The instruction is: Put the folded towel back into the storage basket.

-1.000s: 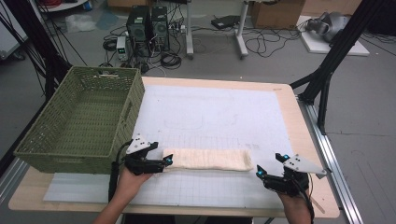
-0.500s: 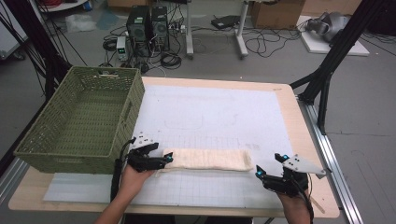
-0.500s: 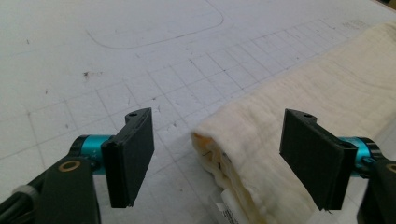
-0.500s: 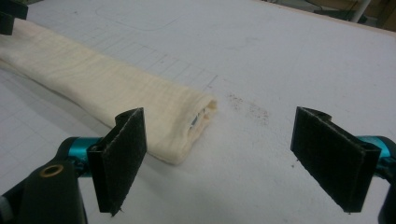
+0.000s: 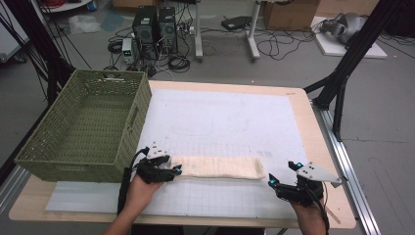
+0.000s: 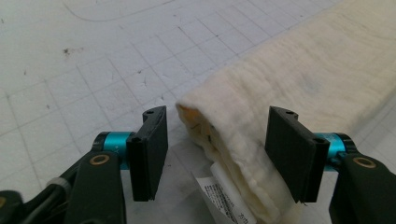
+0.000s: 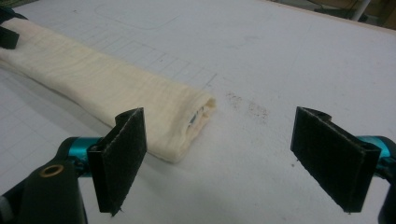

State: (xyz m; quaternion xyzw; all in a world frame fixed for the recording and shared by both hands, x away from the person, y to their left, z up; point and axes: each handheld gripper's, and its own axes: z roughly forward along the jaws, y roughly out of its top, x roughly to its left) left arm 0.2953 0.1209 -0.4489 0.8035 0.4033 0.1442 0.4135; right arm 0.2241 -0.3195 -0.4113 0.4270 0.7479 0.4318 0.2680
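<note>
A cream towel [image 5: 218,167], folded into a long strip, lies across the near part of the white gridded mat [image 5: 220,122]. My left gripper [image 5: 175,170] is open at the strip's left end. In the left gripper view that end of the towel [image 6: 289,79] and its white label [image 6: 224,196] lie between the spread jaws of the left gripper [image 6: 217,149], nearer the right-hand jaw. My right gripper [image 5: 270,182] stands open just off the strip's right end. In the right gripper view the towel [image 7: 93,74] ends in front of the left-hand jaw of the right gripper [image 7: 224,158], with bare mat between the jaws.
A green woven basket [image 5: 88,127] stands on the table's left side, close behind the left hand. The wooden table edge [image 5: 323,147] runs along the right. Computers and cables lie on the floor beyond the table.
</note>
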